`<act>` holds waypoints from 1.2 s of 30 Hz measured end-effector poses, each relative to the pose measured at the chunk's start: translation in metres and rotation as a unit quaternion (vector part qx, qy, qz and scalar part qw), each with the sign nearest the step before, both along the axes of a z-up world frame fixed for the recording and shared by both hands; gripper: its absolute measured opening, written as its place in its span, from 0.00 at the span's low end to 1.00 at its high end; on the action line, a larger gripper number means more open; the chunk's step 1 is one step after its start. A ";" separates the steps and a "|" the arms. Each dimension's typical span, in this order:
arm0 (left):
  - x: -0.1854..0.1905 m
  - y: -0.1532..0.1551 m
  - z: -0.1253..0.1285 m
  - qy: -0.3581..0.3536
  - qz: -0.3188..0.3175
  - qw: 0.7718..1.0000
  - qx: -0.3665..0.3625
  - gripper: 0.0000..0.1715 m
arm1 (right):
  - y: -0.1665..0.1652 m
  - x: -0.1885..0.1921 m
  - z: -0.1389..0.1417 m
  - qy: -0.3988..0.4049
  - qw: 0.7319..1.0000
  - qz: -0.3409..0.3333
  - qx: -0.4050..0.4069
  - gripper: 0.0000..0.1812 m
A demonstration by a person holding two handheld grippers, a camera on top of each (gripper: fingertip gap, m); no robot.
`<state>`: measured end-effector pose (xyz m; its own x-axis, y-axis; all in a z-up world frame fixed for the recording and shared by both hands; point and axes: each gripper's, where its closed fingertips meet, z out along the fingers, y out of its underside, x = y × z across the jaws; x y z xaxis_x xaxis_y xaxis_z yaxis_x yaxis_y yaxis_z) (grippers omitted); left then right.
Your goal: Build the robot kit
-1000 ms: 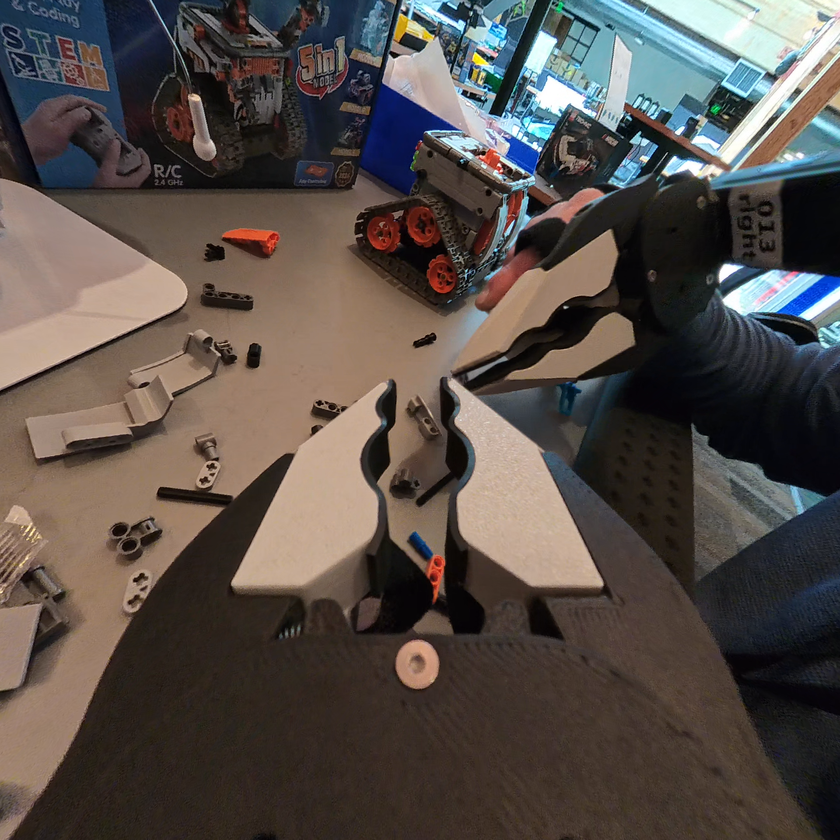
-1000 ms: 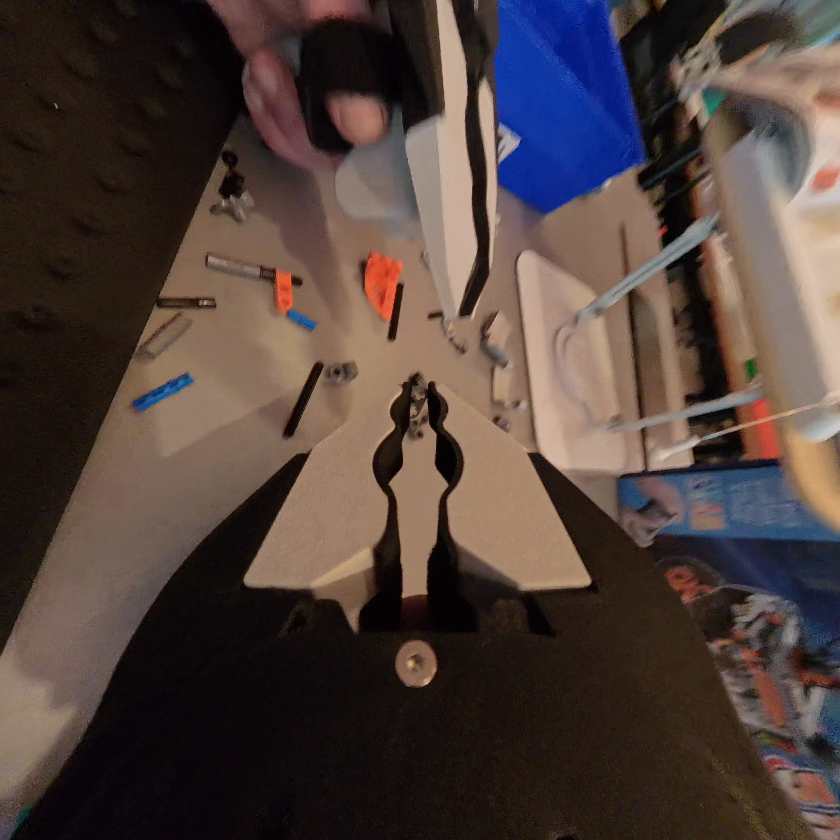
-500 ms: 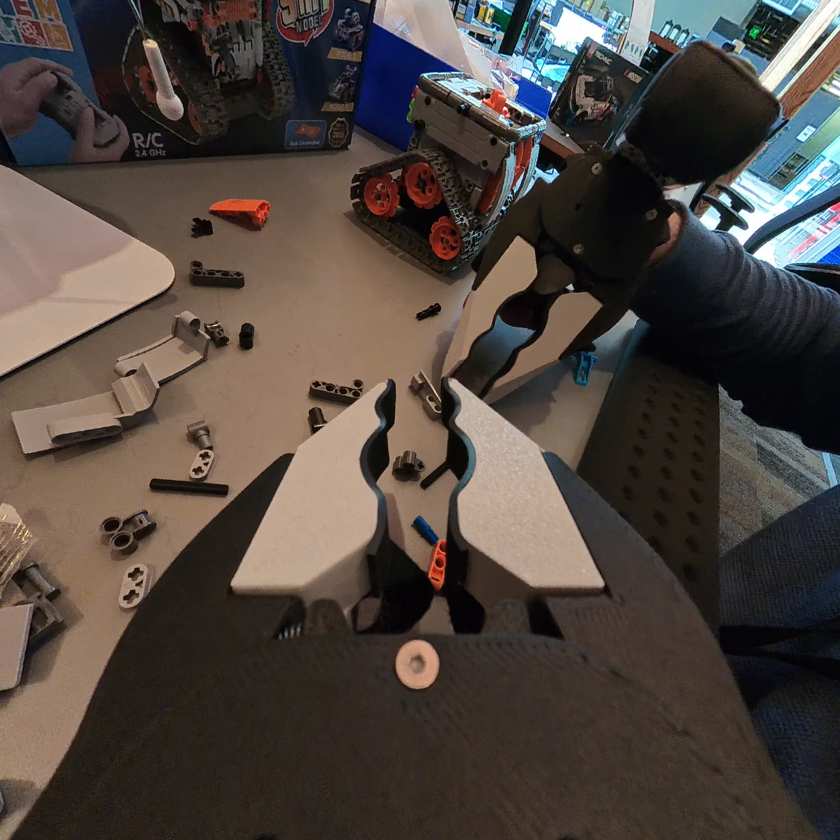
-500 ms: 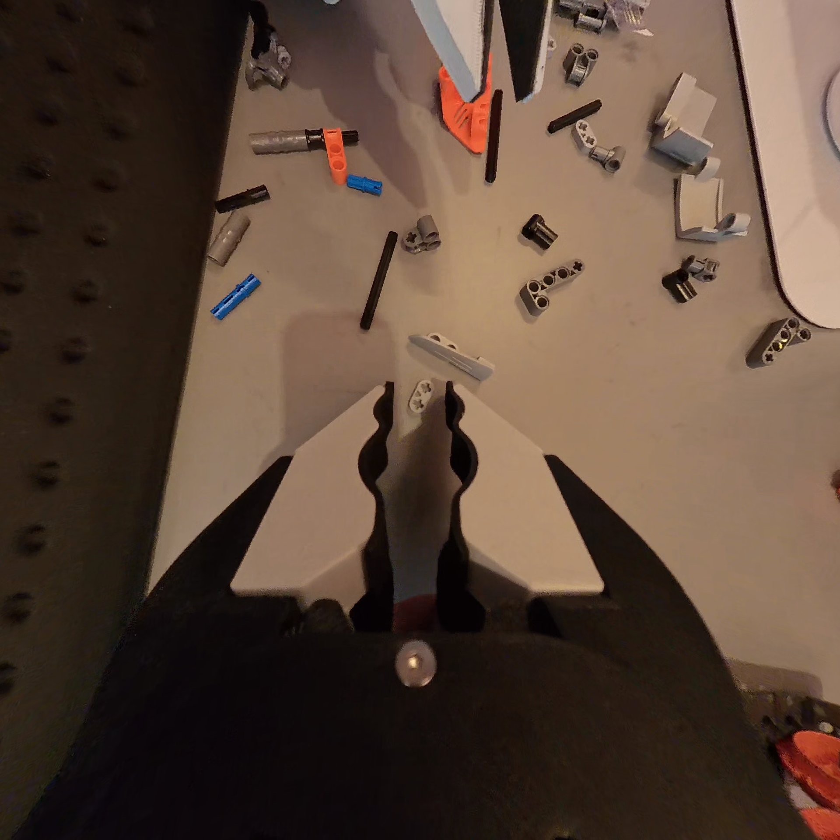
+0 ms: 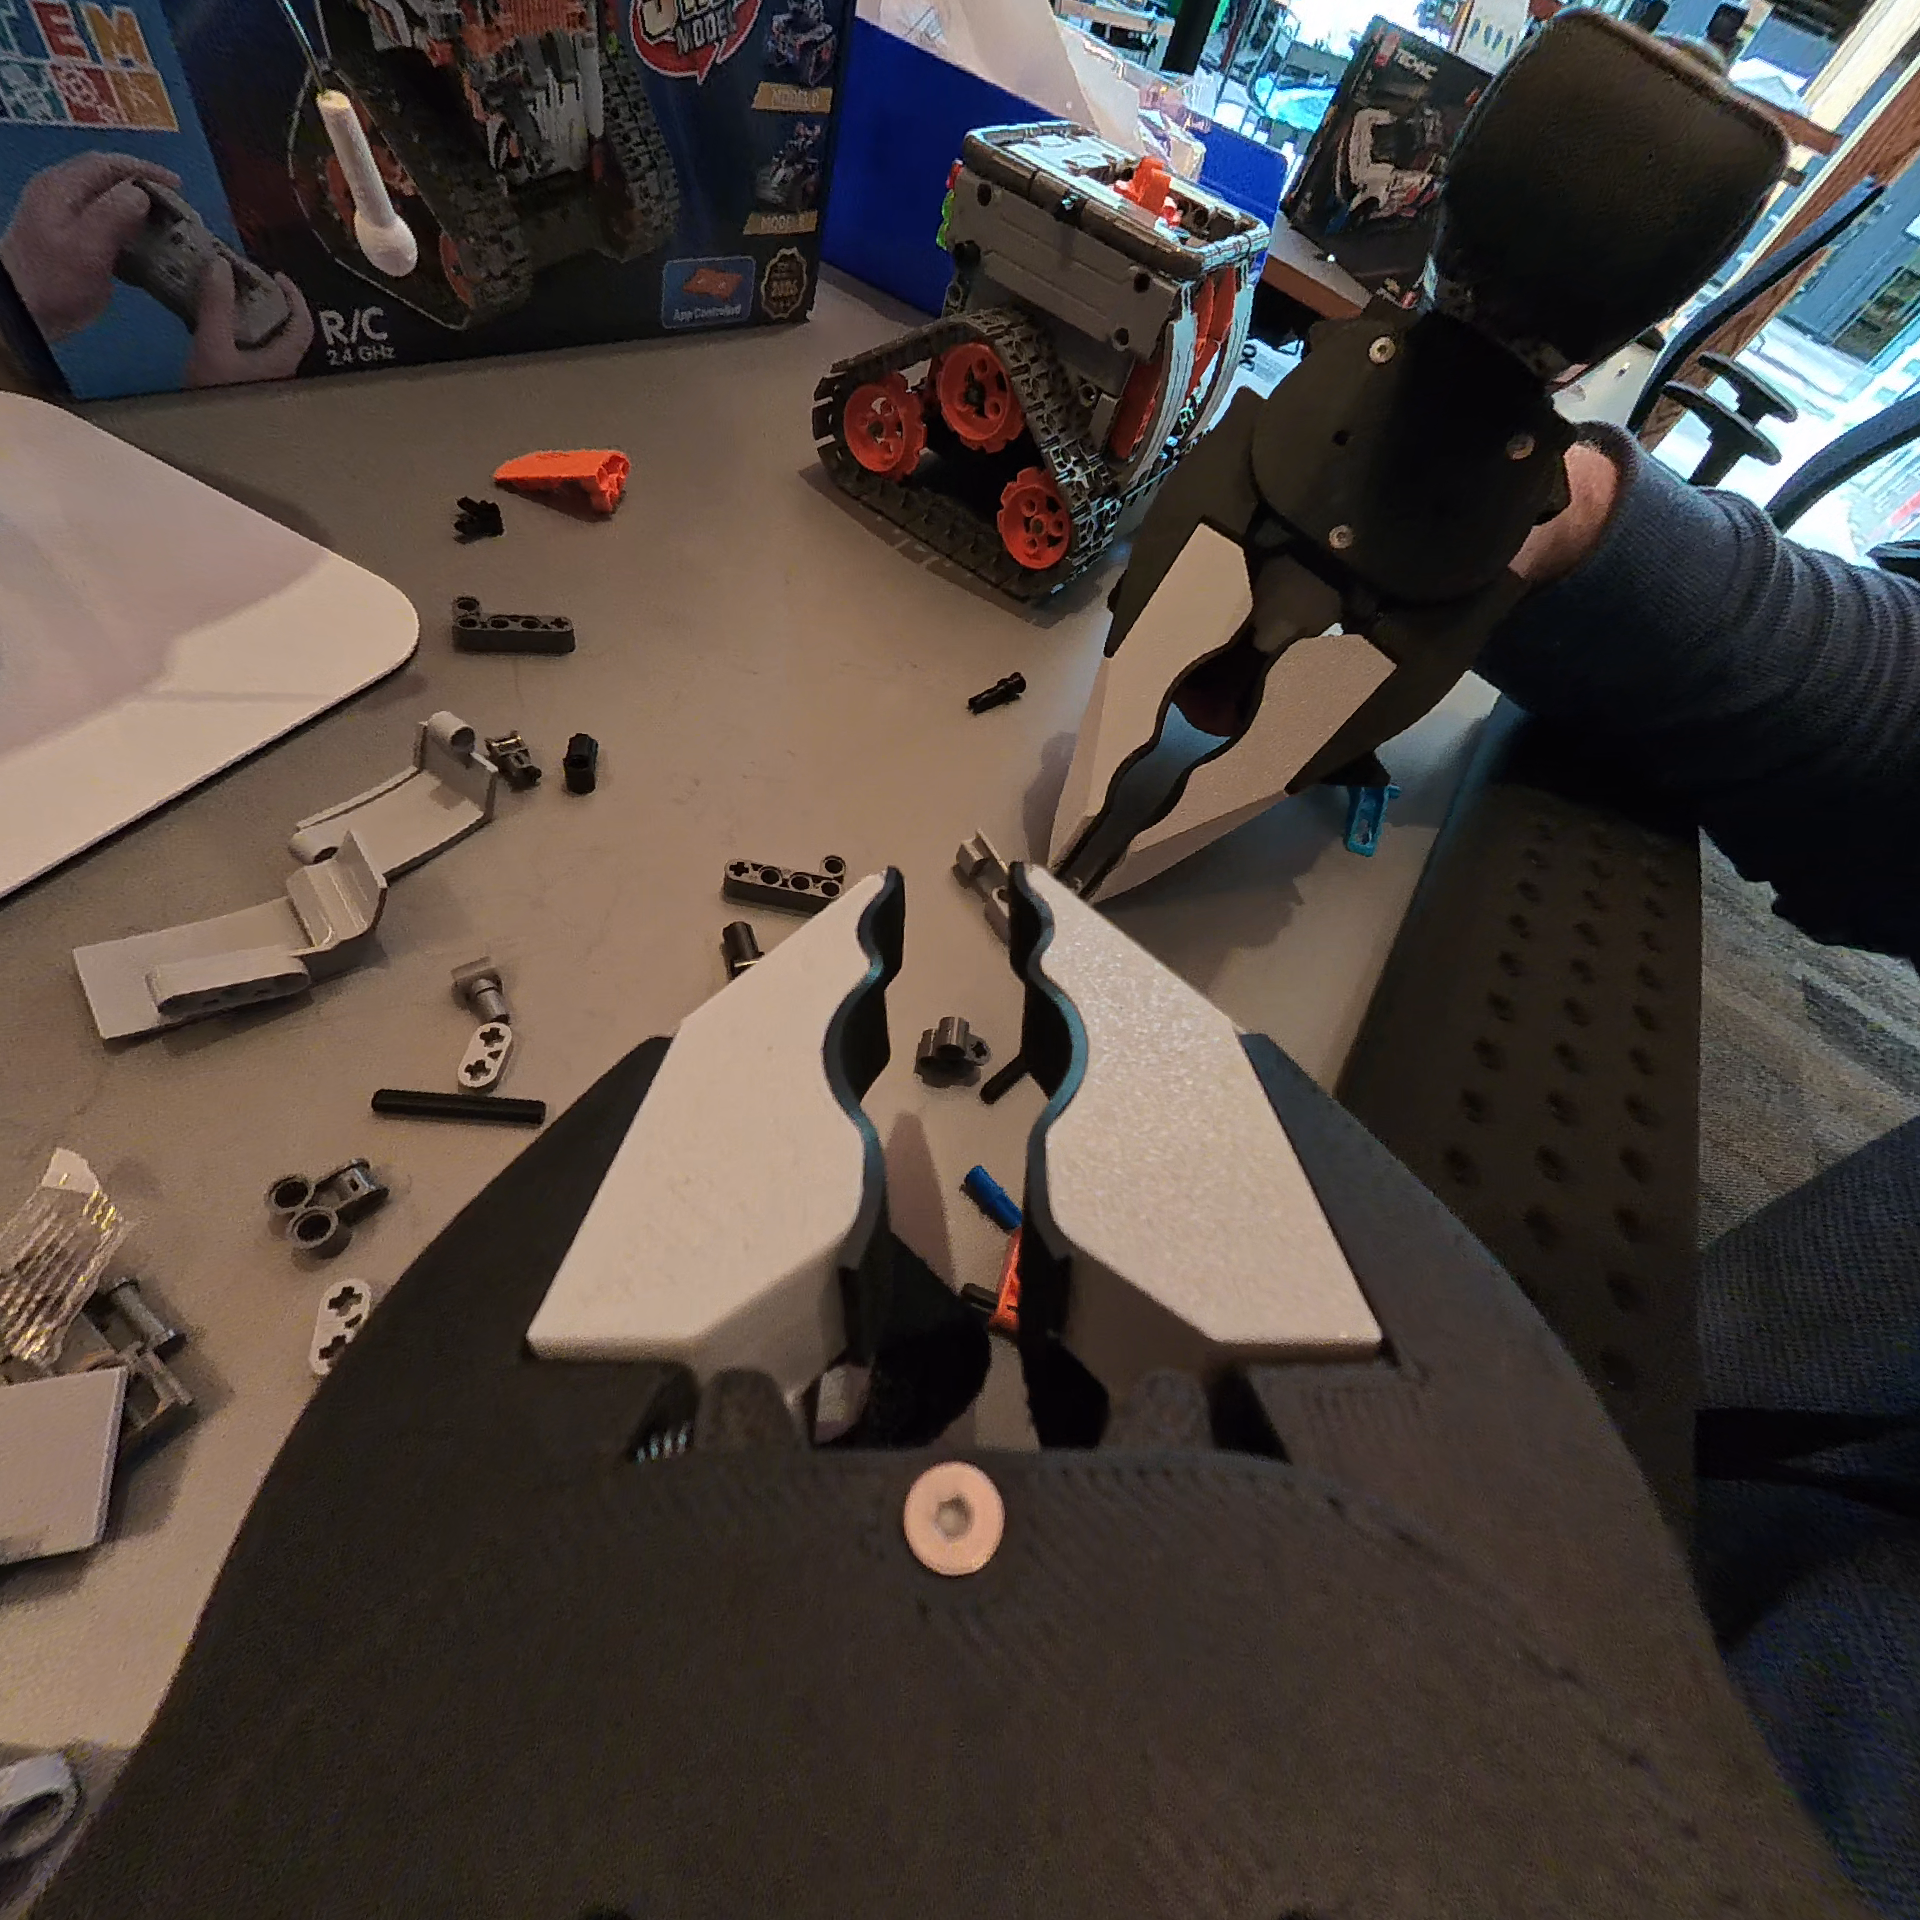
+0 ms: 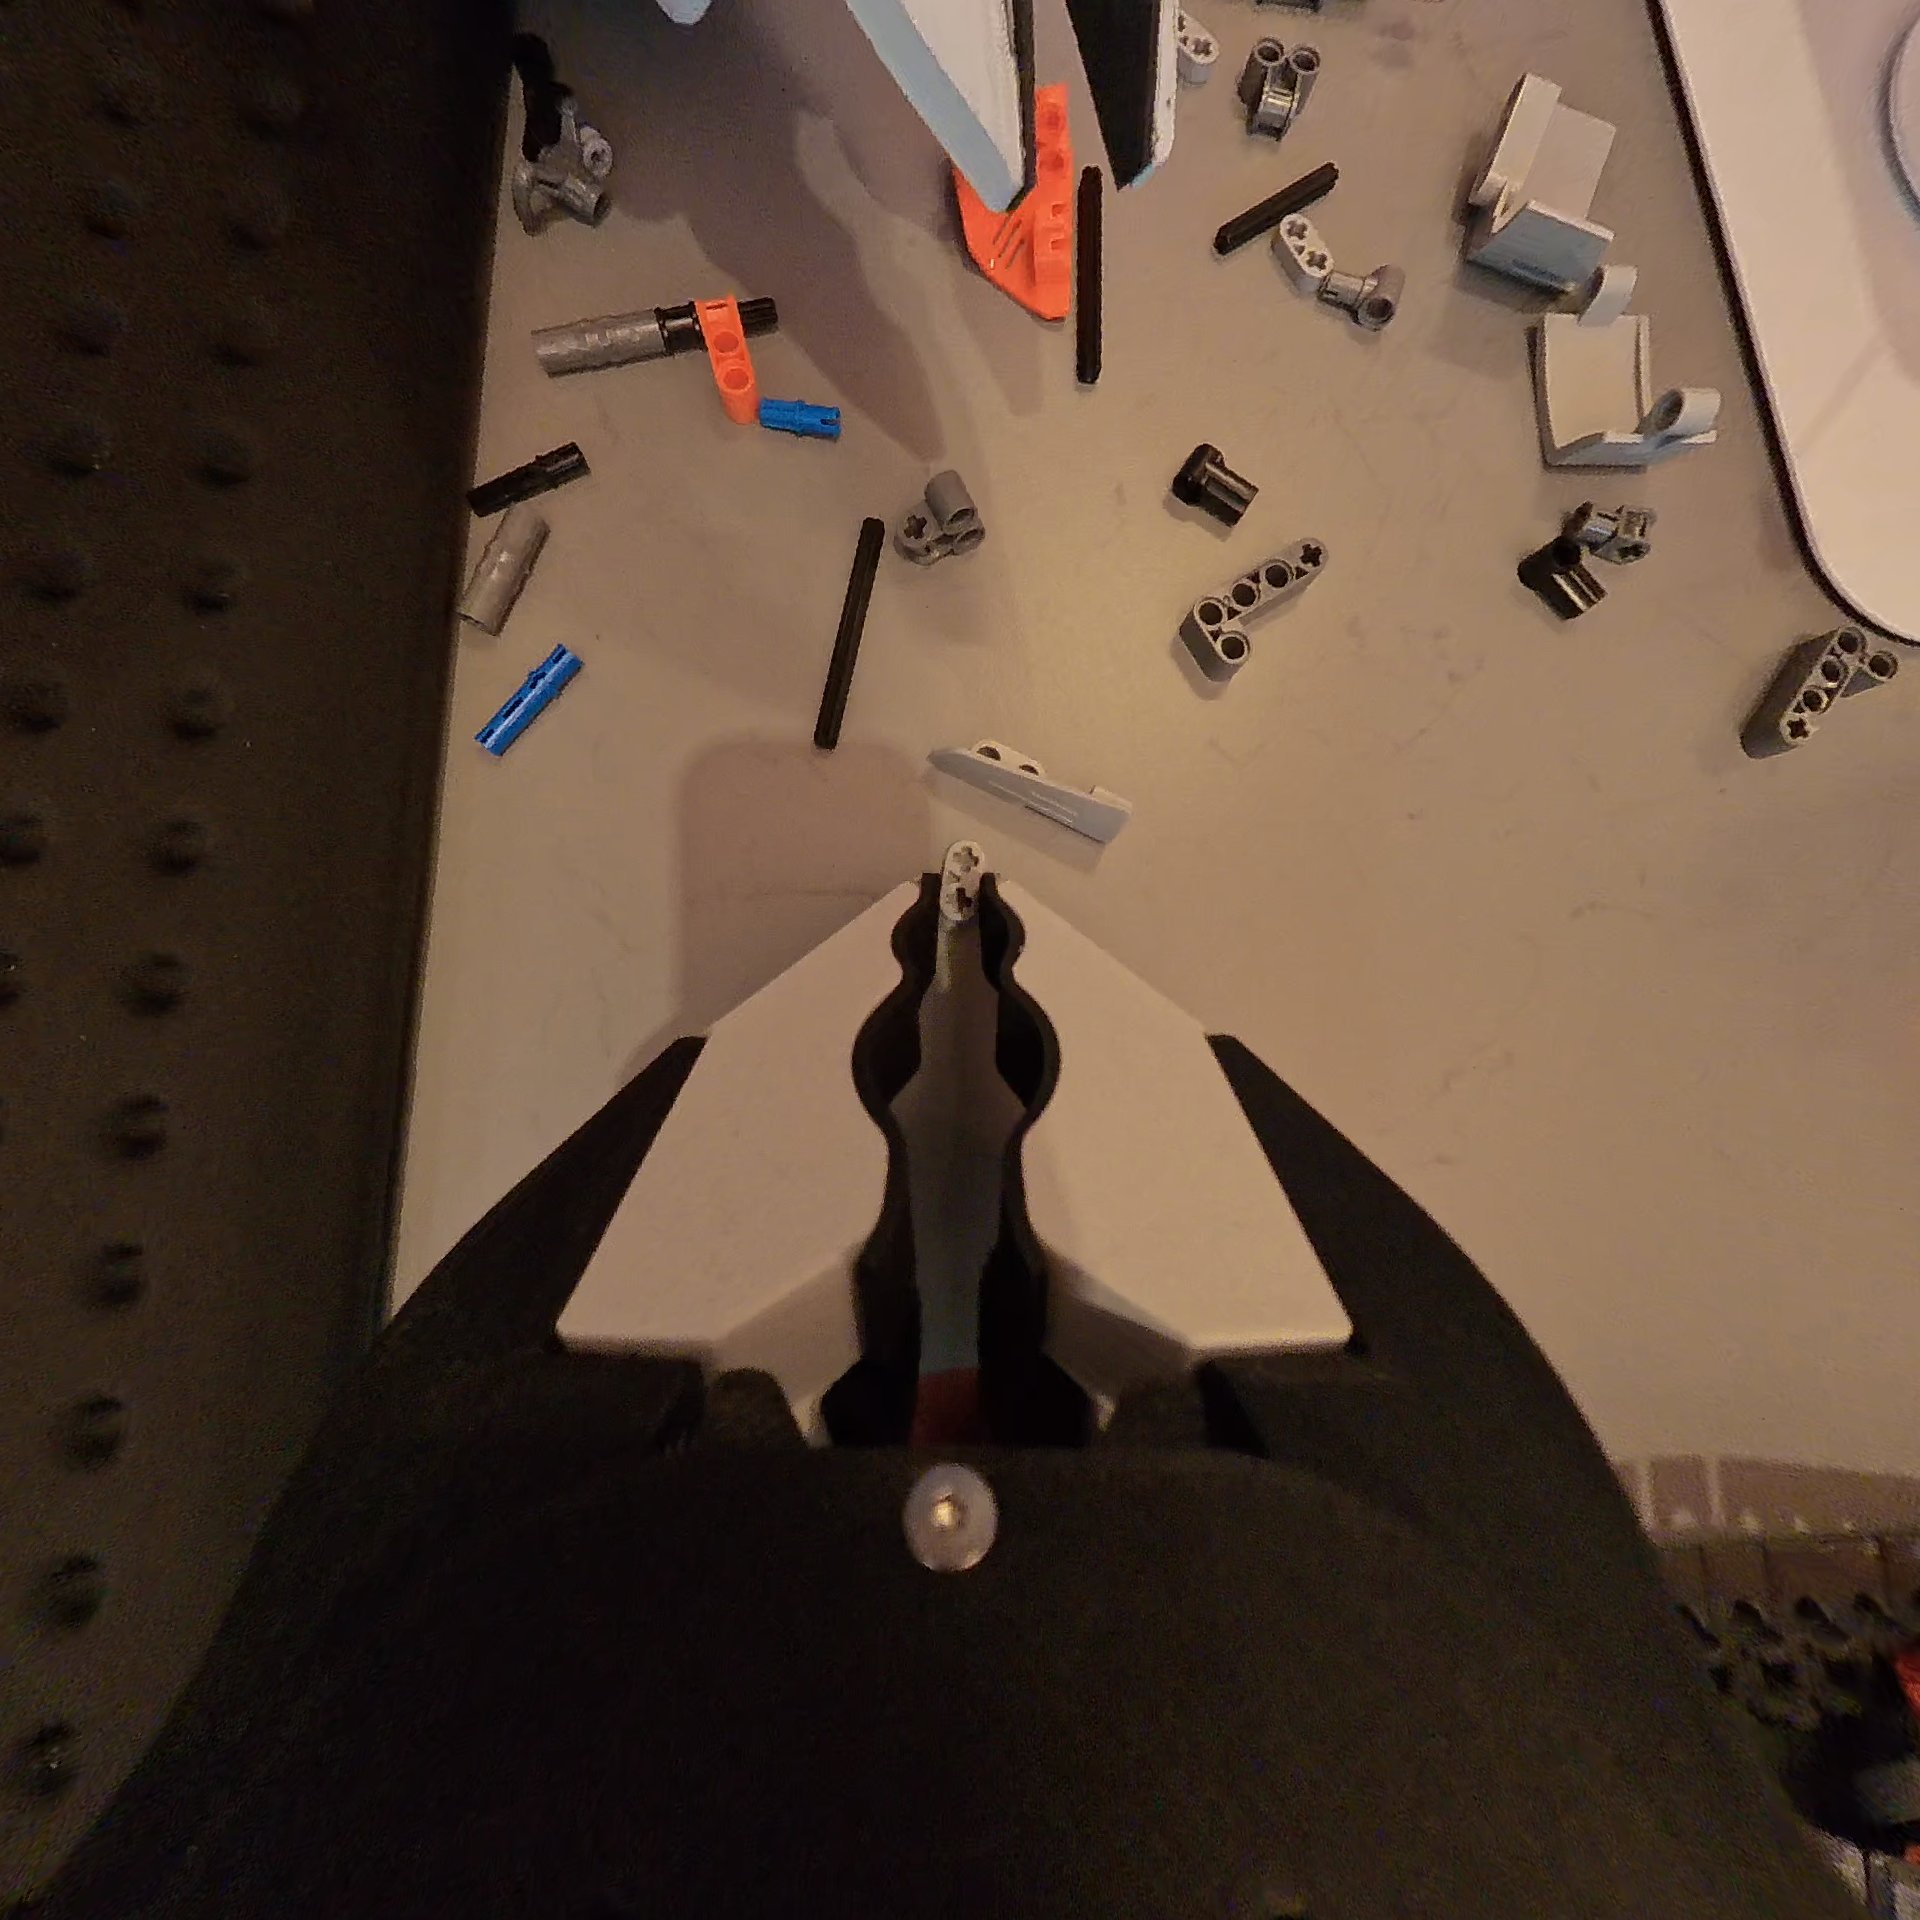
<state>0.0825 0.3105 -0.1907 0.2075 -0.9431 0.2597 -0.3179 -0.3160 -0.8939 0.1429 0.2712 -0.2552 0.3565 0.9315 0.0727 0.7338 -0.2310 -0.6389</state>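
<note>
the left wrist view sits just behind the left gripper (image 5: 956, 883) and looks out low across the grey table (image 5: 727, 416), slanting down, towards the tracked toy vehicle (image 5: 1039, 384) and the printed box (image 5: 416, 177) at the far side. the right wrist view rides behind the right gripper (image 6: 961, 883) and faces almost straight down, close over the tabletop (image 6: 1351, 987). the two face roughly opposite ways (each catches the other's fingers). both take in the same scatter of small parts, such as the blue pin (image 5: 992, 1195) (image 6: 798, 416) and the bent grey beam (image 5: 784, 881) (image 6: 1247, 603).
</note>
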 end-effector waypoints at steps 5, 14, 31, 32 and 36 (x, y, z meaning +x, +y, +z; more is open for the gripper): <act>0.002 -0.004 -0.005 0.013 -0.008 1.000 0.004 0.11 | 0.003 -0.002 0.008 -0.014 0.998 0.012 0.052 0.02; 0.017 -0.010 0.015 -0.054 -0.019 0.996 -0.063 0.10 | 0.017 -0.027 0.074 -0.015 0.958 0.021 0.285 0.02; 0.023 -0.009 0.032 -0.106 -0.017 0.990 -0.090 0.03 | 0.014 -0.038 0.101 -0.030 0.904 0.040 0.424 0.02; 0.023 -0.009 0.033 -0.111 -0.018 0.989 -0.094 0.03 | 0.014 -0.038 0.100 -0.032 0.903 0.042 0.426 0.02; 0.023 -0.010 0.032 -0.110 -0.020 0.989 -0.097 0.02 | 0.015 -0.038 0.099 -0.031 0.904 0.042 0.424 0.02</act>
<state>0.1056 0.3006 -0.1588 0.0898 -0.8775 0.4711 -0.1379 -0.4795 -0.8667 0.1051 0.2866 -0.1565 0.2581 0.5553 0.7906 0.7669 0.3799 -0.5173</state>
